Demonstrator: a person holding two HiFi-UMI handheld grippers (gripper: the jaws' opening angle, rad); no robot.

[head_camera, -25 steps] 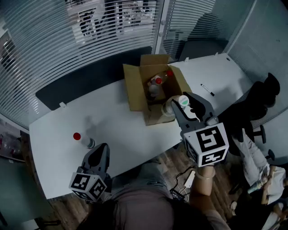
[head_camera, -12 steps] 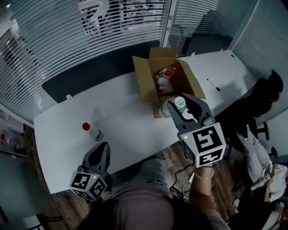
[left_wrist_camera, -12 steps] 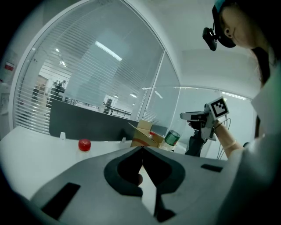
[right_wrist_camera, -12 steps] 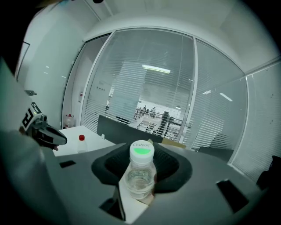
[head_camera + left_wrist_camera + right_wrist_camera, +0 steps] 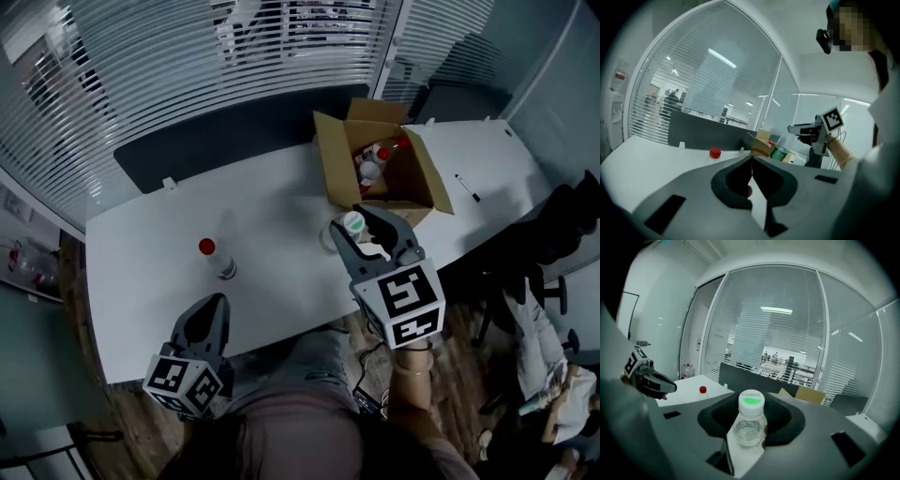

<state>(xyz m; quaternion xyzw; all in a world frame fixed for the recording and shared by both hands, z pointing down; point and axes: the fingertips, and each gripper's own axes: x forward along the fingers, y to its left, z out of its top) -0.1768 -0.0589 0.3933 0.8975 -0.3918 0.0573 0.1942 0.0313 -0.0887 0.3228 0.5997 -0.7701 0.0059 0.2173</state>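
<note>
Right gripper [image 5: 362, 228] is gripping a green-capped bottle [image 5: 351, 223].
Left gripper [image 5: 212, 309] is hovering near the worktop [image 5: 281, 239], jaws closed.

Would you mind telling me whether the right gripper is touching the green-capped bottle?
Touching. The right gripper view shows the right gripper with its jaws closed against both sides of the green-capped bottle, which sits between them with no gap.
</note>
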